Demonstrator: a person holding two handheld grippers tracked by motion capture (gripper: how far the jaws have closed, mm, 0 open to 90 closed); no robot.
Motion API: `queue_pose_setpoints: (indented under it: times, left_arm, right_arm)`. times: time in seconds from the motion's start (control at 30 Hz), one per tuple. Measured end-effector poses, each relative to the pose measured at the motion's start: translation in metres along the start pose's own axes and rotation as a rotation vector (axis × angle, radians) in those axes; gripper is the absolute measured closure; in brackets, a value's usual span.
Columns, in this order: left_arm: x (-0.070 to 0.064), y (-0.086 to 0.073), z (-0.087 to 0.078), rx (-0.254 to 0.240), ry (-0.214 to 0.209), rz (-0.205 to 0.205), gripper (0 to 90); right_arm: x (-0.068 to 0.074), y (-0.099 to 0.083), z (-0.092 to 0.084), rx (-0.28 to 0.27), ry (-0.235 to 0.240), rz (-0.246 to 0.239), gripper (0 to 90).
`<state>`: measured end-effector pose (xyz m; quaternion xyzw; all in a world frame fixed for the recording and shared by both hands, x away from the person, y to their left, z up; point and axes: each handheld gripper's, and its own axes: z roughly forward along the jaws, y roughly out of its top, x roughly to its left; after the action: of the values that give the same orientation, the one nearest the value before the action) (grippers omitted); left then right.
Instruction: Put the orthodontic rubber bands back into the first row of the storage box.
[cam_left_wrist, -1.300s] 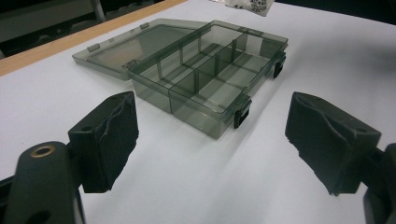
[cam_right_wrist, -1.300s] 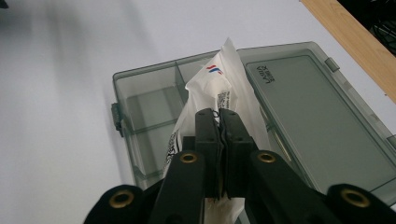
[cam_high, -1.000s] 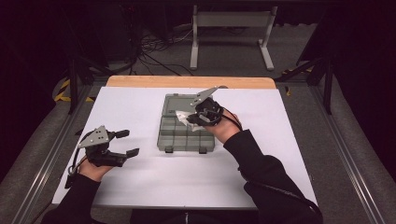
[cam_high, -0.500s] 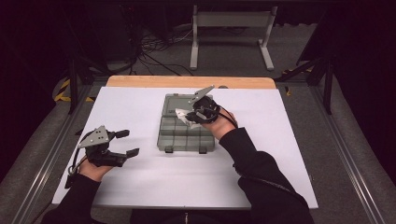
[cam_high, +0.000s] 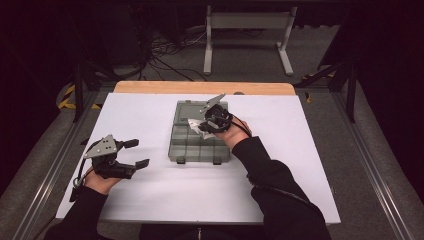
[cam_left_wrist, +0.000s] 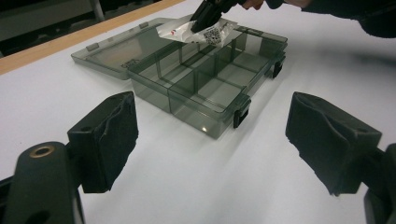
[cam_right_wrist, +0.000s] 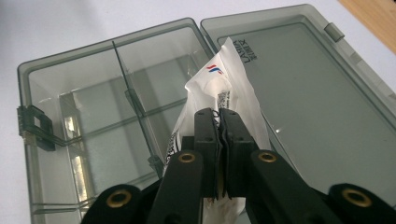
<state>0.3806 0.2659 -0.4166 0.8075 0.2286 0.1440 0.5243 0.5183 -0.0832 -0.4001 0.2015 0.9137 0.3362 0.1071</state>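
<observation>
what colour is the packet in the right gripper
White packet with black print and a red-and-blue mark, clearest in the right gripper view.

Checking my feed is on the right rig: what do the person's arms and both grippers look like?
Both sleeves are black and long. Each gripper is black with two blocky padded jaws and brass-coloured pivot pins; the left gripper and the right gripper each carry a grey three-cornered plate on top. A black cable trails from the left one.

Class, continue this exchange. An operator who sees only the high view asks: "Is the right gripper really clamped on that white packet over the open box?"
Observer: Yes. The right gripper view shows the right gripper with its jaws pressed together on the white packet, above the open box.
Operator: Is anything in the compartments?
Observer: In the left gripper view, the near ones look empty.
Operator: Any print on the packet?
Observer: A QR code, and a red and blue mark.
</observation>
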Motion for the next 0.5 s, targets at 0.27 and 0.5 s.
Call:
queue_pose_setpoints:
  times: [0.27, 0.5]
  left_arm:
    - [0.000, 0.000, 0.000, 0.002, 0.000, 0.000, 17.5]
    - [0.000, 0.000, 0.000, 0.002, 0.000, 0.000, 17.5]
  right_arm:
    - [-0.004, -0.004, 0.005, 0.005, 0.017, 0.017, 86.4]
    - [-0.003, -0.008, 0.016, 0.048, 0.018, 0.005, 86.3]
